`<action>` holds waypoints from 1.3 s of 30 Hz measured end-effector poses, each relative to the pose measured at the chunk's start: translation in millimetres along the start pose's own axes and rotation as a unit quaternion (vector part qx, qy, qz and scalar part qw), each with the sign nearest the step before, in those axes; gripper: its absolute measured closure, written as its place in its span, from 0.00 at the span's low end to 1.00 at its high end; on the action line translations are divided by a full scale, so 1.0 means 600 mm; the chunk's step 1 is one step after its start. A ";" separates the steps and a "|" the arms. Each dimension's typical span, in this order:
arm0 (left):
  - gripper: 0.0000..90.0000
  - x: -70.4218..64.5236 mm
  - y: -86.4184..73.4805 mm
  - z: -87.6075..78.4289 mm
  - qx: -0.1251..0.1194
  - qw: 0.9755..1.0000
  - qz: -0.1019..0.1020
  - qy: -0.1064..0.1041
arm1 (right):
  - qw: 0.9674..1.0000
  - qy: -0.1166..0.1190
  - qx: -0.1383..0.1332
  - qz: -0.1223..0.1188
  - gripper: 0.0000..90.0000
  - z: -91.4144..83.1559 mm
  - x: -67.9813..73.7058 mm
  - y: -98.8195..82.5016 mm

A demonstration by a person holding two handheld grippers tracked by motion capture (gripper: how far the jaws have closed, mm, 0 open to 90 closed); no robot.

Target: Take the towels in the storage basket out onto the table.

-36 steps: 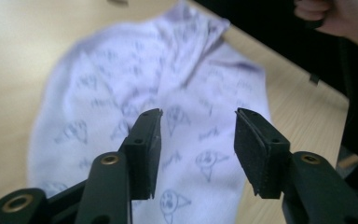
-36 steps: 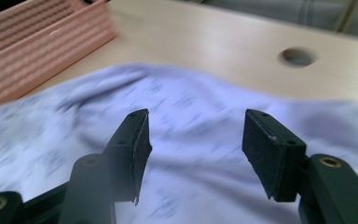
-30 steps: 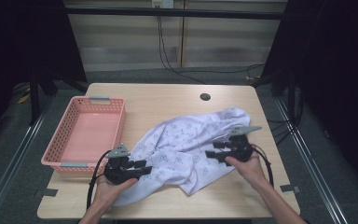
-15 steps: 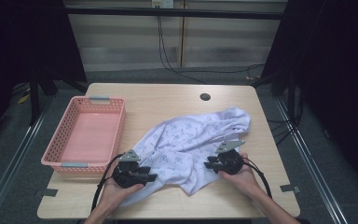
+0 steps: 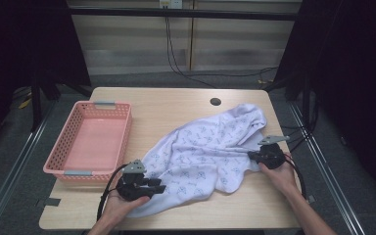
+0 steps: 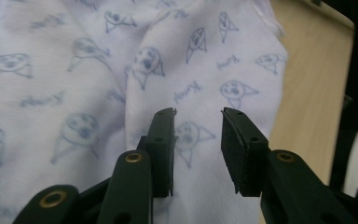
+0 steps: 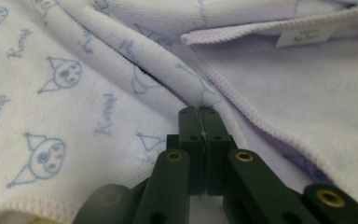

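Observation:
A white towel (image 5: 200,152) printed with small blue faces lies rumpled across the wooden table (image 5: 176,107). My left gripper (image 5: 159,188) rests at the towel's near left corner. Its jaws have just been closing, but in the left gripper view they (image 6: 198,114) still stand apart over the cloth (image 6: 74,70), pressing nothing. My right gripper (image 5: 251,155) is at the towel's right side. Its jaws have just closed, and in the right gripper view they (image 7: 199,111) meet on a raised fold of the towel (image 7: 74,93), which runs taut toward them.
A pink plastic basket (image 5: 93,142) stands on the table's left side with nothing in it. A round cable hole (image 5: 215,101) sits near the far edge. A small white label (image 7: 305,35) is sewn at the towel's hem. Dark floor surrounds the table.
My right hand has slid to the right toward the table's edge, and the towel's right side has drawn out with it. The left hand stays where it was.

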State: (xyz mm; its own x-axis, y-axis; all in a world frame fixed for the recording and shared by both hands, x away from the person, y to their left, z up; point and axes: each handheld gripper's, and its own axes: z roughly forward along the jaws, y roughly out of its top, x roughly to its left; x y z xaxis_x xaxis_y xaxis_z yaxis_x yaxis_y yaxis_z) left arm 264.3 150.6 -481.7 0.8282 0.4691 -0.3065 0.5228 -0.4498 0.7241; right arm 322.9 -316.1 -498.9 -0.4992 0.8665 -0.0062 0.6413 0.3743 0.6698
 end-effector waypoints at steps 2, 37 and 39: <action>0.67 -0.008 -0.006 0.007 0.019 1.000 0.014 -0.016 | 1.000 0.003 -0.002 0.015 0.97 -0.006 -0.008 -0.007; 0.90 0.069 0.073 0.082 -0.043 0.994 -0.096 -0.021 | 0.951 0.285 -0.091 -0.081 0.83 -0.053 0.262 0.038; 0.90 0.074 0.074 0.086 -0.039 0.994 -0.096 -0.021 | 0.947 0.300 -0.078 -0.084 0.80 -0.046 0.274 0.041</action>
State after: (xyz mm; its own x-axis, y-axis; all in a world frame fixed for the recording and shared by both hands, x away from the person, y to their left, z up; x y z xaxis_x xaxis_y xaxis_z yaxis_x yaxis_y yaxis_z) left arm 334.8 112.3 -494.9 0.7240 0.5066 -0.4681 0.6554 -0.2937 0.6958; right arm 240.6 -173.8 -463.1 -0.8576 0.4377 0.2701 0.4536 0.3964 0.7982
